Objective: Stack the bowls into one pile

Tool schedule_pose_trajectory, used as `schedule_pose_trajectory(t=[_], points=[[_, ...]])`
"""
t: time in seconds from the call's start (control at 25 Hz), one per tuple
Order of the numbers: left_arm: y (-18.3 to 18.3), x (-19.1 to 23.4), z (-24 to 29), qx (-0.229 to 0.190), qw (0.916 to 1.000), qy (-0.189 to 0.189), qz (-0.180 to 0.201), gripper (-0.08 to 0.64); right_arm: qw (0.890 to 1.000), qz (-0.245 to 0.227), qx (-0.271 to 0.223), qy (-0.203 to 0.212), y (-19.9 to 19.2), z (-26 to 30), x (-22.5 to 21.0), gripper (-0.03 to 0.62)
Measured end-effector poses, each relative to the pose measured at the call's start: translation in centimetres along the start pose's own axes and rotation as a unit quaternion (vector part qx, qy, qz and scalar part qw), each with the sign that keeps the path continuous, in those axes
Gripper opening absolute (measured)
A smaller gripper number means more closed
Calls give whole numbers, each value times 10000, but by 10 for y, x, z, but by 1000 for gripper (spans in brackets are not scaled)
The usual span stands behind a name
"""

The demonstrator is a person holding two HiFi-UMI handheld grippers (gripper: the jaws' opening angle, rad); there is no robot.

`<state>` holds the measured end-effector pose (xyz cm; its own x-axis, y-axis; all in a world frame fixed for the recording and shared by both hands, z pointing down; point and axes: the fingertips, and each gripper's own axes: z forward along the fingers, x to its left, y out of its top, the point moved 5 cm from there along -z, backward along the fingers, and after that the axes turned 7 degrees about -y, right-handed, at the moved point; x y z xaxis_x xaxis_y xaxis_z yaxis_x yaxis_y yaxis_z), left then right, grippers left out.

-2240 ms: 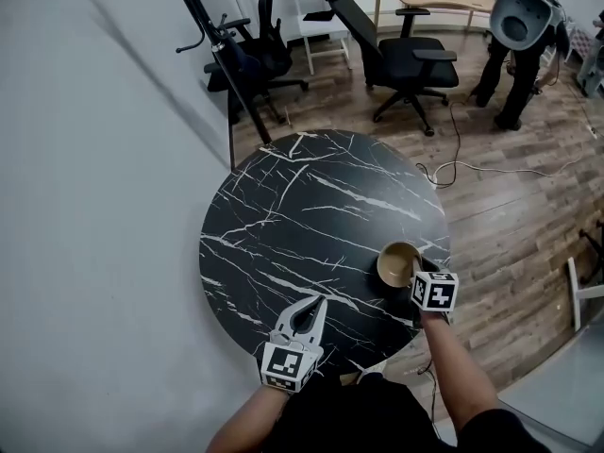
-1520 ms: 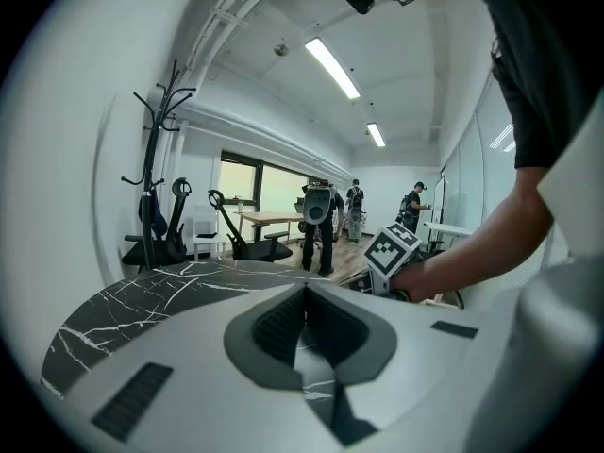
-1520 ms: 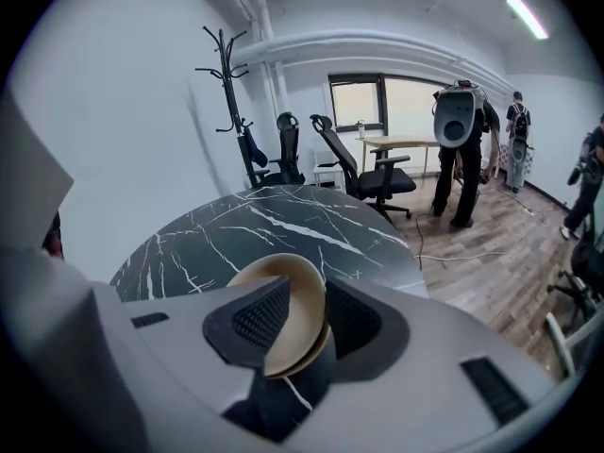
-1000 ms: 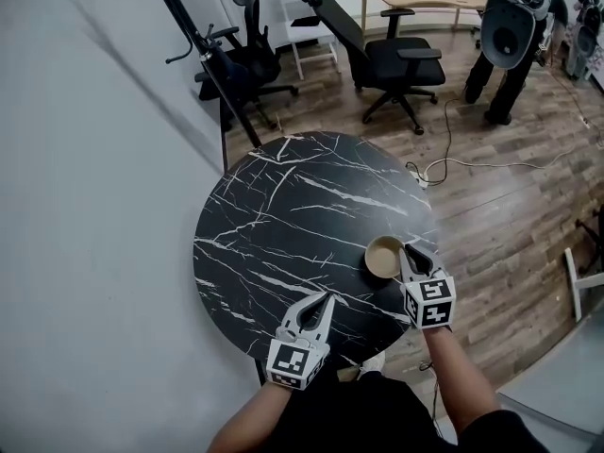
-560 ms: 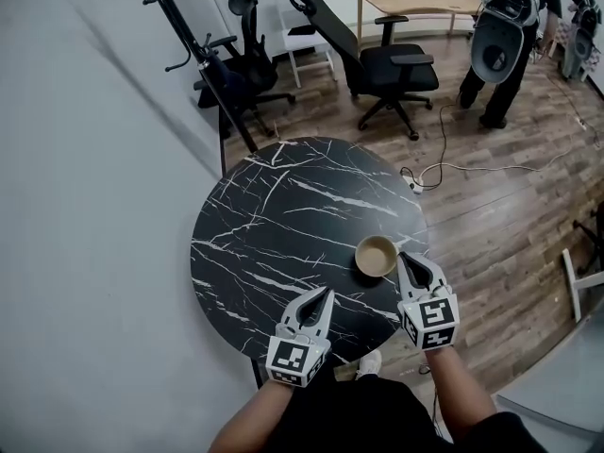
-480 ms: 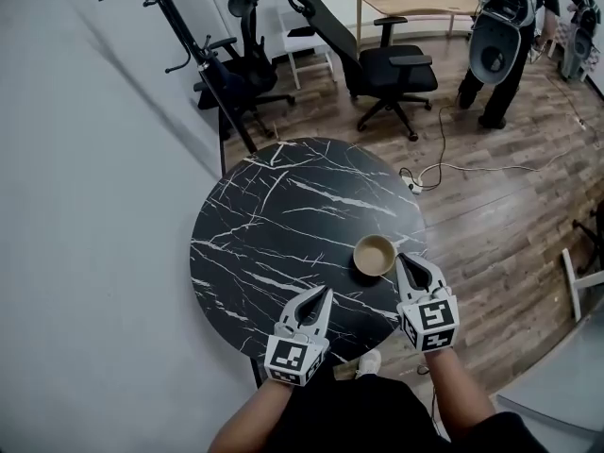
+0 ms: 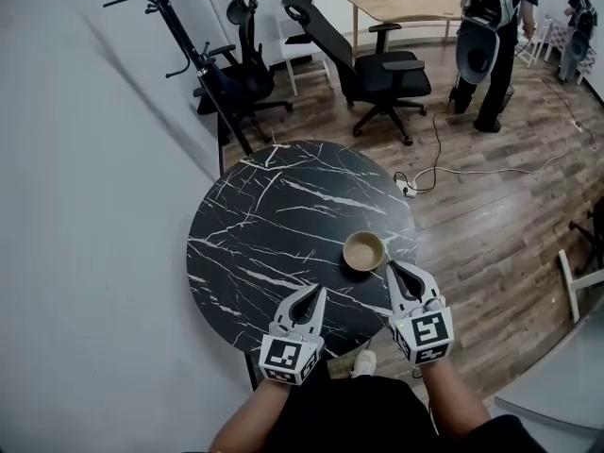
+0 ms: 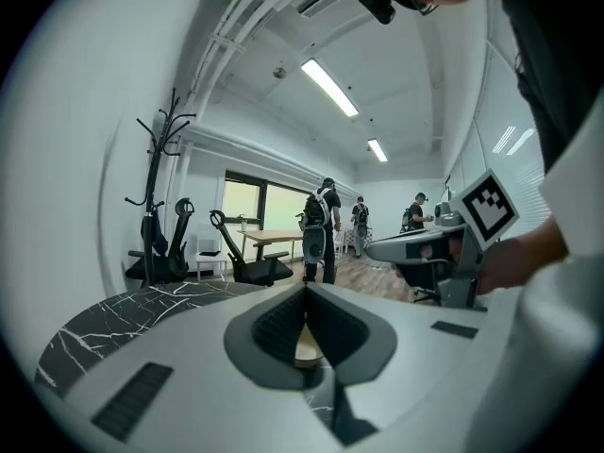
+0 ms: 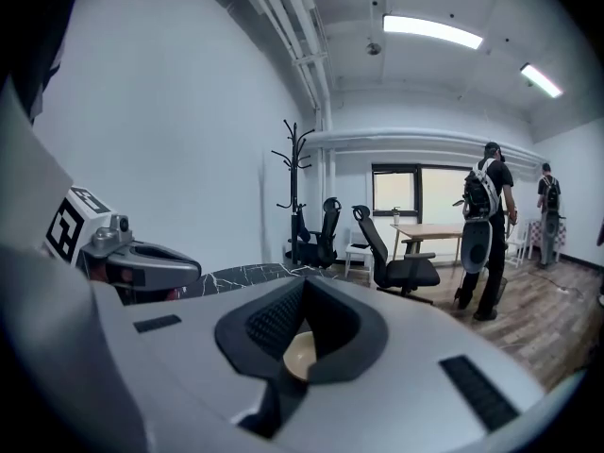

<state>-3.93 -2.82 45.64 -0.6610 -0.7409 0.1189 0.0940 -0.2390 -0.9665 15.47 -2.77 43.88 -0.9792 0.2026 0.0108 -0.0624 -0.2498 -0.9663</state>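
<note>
I am holding my left tongs [image 7: 318,293] closed and empty. Their ribbed pads are meeting at the tips with nothing pinched between them. My right tongs [image 7: 391,268] are closed and empty too, tips pressed together into one point. Both are hanging above the near edge of the table [image 7: 274,206], pointing away from me.

The bowl pile [image 7: 363,251] is sitting just beyond the tips of my right tongs, a little toward my left tongs. From the left tongs it is lying ahead and off to the right, apart from them. Neither pair is touching it. In each gripper view I am seeing a slice of its pale rim through the hollow behind the pads.

As far as I can judge, the stacking is looking finished. Only one bowl outline is showing on the table and no loose bowl is lying anywhere around my tongs. I cannot tell how many bowls are nested inside. If that reading holds, nothing is left to do except to pull clear.

The pile is looking round and tan, with a smooth, matte rim and a shallow, lighter hollow. The tabletop under it is a round black slab with thin white marble-like veins. My tongs are showing pale grey, smooth shells with dark, finely ridged pads.
</note>
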Motion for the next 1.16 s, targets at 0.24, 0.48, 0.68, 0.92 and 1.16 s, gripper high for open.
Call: schedule_pose_trajectory(t=[0.24, 0.48, 0.68, 0.92, 1.16], points=[[2, -11, -8, -73, 10000, 56, 23, 13, 9999, -8, -57, 112, 0, -16, 2, 8], [4, -18, -17, -93, 9999, 136, 30, 12, 9996, -169, -179, 170, 3, -29, 5, 6], [10, -19, -21, -178, 9996, 195, 122, 12, 9992, -216, -280, 197, 4, -34, 8, 6], [11, -21, -24, -159, 9996, 221, 119, 13, 9990, -196, -327, 213, 8, -37, 8, 6], [12, -23, -22, -175, 9995, 207, 138, 12, 9989, -199, -379, 202, 10, -38, 7, 6]])
